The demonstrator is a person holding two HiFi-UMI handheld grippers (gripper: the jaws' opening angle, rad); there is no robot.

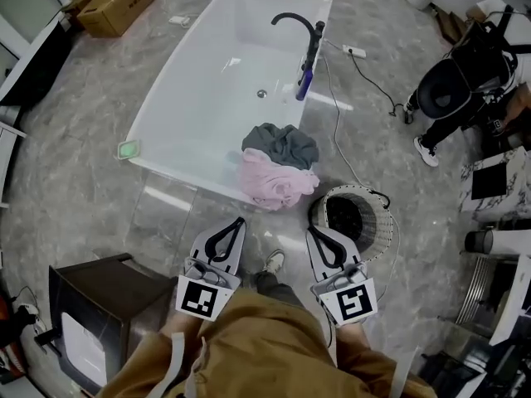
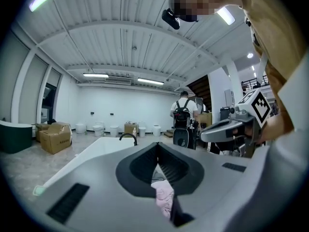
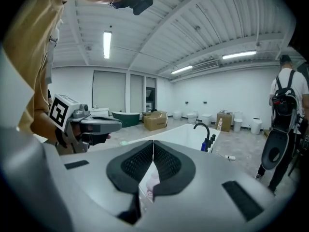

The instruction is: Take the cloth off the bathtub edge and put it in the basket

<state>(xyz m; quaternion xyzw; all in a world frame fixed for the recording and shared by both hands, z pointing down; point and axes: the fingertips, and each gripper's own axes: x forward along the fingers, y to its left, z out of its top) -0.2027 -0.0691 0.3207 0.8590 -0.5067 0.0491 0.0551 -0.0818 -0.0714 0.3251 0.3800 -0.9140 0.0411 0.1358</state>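
We hold left claw (image 1: 238,222) and right claw (image 1: 314,233) closed, empty, near pink-and-grey crumpled cloth (image 1: 278,169) on white bathtub (image 1: 196,89) edge; round white basket (image 1: 380,215) beside.

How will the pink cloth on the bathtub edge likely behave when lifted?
Probably floppy: the pink cloth lies crumpled in soft folds over the bathtub edge, so it should sag and trail when raised. It is likely light for its bulk. The grey cloth lies against it and may drag along.
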